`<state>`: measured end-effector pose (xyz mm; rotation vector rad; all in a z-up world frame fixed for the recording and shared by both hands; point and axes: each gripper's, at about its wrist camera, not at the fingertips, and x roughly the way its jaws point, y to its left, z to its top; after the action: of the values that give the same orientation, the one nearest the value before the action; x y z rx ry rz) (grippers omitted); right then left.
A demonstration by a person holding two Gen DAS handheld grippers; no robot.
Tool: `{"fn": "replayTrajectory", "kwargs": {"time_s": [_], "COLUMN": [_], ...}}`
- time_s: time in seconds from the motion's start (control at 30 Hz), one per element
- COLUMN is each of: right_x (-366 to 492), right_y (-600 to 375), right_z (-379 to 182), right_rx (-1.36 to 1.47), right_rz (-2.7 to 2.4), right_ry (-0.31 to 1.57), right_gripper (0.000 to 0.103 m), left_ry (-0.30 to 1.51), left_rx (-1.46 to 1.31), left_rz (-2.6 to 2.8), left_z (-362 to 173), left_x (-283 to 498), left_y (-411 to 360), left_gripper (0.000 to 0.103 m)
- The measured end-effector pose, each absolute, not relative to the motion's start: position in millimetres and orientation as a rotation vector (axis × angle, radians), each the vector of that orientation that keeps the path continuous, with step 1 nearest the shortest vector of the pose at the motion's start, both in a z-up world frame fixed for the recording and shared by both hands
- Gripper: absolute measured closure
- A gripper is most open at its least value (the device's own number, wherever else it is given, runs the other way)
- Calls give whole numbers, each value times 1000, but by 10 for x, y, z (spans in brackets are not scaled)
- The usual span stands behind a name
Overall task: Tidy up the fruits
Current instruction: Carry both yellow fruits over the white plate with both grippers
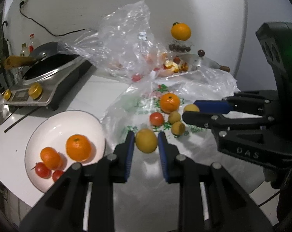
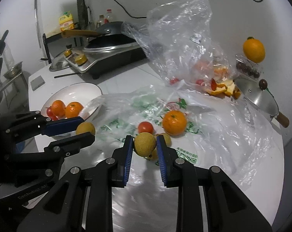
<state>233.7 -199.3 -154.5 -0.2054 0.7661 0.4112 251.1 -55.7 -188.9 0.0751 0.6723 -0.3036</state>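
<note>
White plate (image 1: 49, 123) at counter's left; printed plastic bag (image 2: 126, 112) spread flat beside it.
Plate holds two oranges (image 1: 78, 147) and two cherry tomatoes (image 1: 42, 170). On the bag: one orange (image 1: 169, 102), one tomato (image 1: 156, 118), two small yellow fruits (image 1: 174, 117). Crumpled clear bag (image 1: 124, 44) stands behind, with peel (image 1: 172, 66), wok (image 1: 45, 58) on a cooker, and pan lid (image 2: 256, 94) around. Left gripper (image 1: 146, 141) pinches a yellow fruit (image 1: 146, 140) above the counter; right gripper (image 2: 144, 145) pinches another yellow fruit (image 2: 144, 144), both lifted clear.
</note>
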Motion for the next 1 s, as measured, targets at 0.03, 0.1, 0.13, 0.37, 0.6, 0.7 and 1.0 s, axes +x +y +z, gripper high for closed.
{"fn": "replayTrajectory", "kwargs": {"time_s": [0.03,0.1,0.13,0.37,0.6,0.7,1.0], "right_x": [2330,2317,2311,2278,2273,2285,2380], "right_y": [-1964,-1902,-1874,-1653,-1408,-1306,-1020], "right_z": [-1539,-1526,-1521,-1481,-1447,-1434,-1419], "right_rx": [-209,-217,-221,-242,-263,-273,-278], "right_rz": [414,420,422,449,469,478,497], "right_ry": [765,763,763,758,752,750,733], "right_gripper": [76,76,76,76,76,76,76], "left_ry": [670,666,665,652,640,637,630], "left_rx": [70,63,60,39,21,11,4], "left_rz": [-299,-293,-291,-268,-244,-233,-190], "left_z": [-1880,-1871,-1870,-1849,-1827,-1819,-1840], "left_x": [2496,2470,2465,2406,2365,2367,2407], "left_y": [-514,-450,-424,-201,58,167,473], "left_gripper": [77,77,77,77,77,77,77]}}
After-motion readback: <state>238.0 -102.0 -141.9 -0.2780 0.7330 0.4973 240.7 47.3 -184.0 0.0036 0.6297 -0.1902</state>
